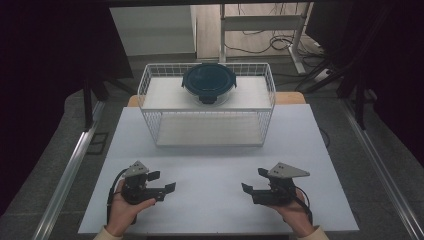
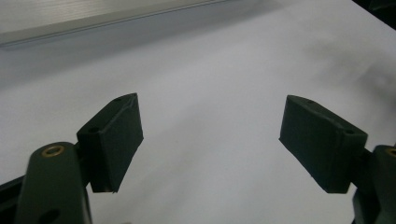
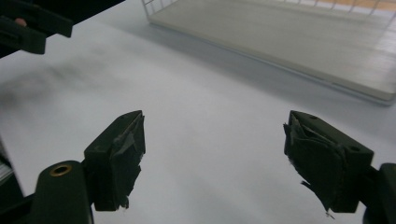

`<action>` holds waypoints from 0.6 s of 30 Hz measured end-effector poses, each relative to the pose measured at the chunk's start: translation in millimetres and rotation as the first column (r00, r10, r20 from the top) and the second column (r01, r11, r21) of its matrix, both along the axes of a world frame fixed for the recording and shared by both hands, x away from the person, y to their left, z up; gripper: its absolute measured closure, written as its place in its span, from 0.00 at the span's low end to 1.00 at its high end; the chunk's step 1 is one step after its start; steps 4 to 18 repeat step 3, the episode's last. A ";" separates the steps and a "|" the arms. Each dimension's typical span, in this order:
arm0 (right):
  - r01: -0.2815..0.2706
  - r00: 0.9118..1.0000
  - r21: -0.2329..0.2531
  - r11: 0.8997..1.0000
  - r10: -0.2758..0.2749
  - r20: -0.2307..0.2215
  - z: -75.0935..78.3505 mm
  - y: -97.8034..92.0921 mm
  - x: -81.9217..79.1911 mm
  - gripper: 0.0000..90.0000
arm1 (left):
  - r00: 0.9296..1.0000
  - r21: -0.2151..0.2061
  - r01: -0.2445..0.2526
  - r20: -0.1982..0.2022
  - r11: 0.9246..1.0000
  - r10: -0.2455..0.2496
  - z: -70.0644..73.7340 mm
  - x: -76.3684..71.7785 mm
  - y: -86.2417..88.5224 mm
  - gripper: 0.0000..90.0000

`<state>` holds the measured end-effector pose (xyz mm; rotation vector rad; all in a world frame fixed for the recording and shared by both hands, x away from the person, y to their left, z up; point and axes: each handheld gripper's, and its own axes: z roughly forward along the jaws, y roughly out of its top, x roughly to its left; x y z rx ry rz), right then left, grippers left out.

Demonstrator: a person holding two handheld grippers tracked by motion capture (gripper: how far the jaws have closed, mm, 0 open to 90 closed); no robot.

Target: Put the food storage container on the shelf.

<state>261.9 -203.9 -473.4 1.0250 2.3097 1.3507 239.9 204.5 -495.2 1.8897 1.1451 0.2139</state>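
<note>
The round container [image 1: 208, 83] with its dark blue clip lid sits on the upper shelf of the white wire rack [image 1: 150, 112], at the far side of the desk [image 1: 215, 200], well apart from both grippers. Any writing on the lid is too small to read. The left gripper [image 1: 162, 186] rests near the front left of the desk, held in a hand [image 1: 122, 207], its fingers [image 2: 116, 140] spread apart with nothing between them. The right gripper [image 1: 254, 181] lies near the front right, fingers [image 3: 121, 154] likewise apart, their pads seemingly frayed, over bare white surface
</note>
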 end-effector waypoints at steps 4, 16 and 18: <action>0.016 1.000 -0.002 1.000 -0.016 0.011 -2.0 -2.6 1.8 0.21 | 1.000 0.010 -0.010 0.002 1.000 0.010 -5.7 0.5 -2.1 0.22; 0.016 1.000 -0.002 1.000 -0.016 0.011 -2.0 -2.6 1.8 0.21 | 1.000 0.010 -0.010 0.002 1.000 0.010 -5.7 0.5 -2.1 0.22; 0.016 1.000 -0.002 1.000 -0.016 0.011 -2.0 -2.6 1.8 0.21 | 1.000 0.010 -0.010 0.002 1.000 0.010 -5.7 0.5 -2.1 0.22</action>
